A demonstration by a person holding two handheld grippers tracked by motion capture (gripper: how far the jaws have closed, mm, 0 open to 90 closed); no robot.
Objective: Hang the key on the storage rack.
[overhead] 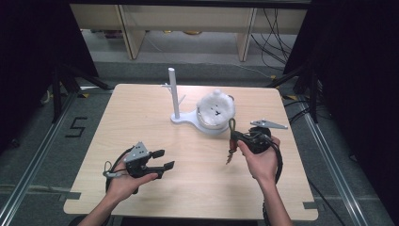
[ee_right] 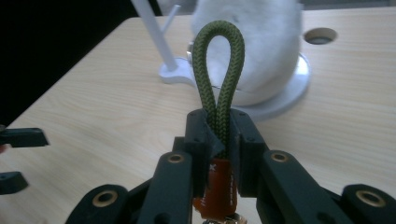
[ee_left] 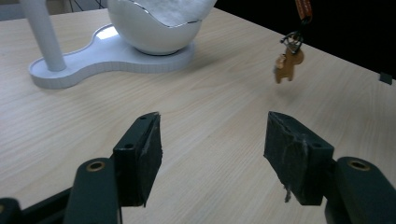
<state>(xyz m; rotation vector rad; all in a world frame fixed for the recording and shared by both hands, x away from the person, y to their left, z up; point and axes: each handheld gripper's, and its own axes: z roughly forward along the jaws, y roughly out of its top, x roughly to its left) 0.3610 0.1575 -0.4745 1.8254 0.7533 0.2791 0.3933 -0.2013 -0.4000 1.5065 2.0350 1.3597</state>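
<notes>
My right gripper [overhead: 234, 136] [ee_right: 219, 128] is shut on a keychain's olive-green cord loop [ee_right: 219, 65], held above the table's right half. An orange tag [ee_right: 217, 184] sits below the jaws, and a small tan animal charm [overhead: 229, 157] [ee_left: 288, 65] dangles under it. Just beyond stands a white stand [overhead: 173, 92] [ee_right: 156, 42] with an upright post and short pegs. Its base carries a white bowl [overhead: 215, 113] [ee_left: 154, 37] filled with white fluff. My left gripper [overhead: 167, 159] [ee_left: 212, 140] hovers open over the table's left half with nothing between its jaws, pointing toward the charm.
The light wooden table [overhead: 141, 197] has a round hole [ee_right: 319, 35] behind the bowl. Shelving and floor cables lie past the far edge, with dark curtains on both sides. My left gripper [ee_right: 16, 159] appears at the left edge of the right gripper view.
</notes>
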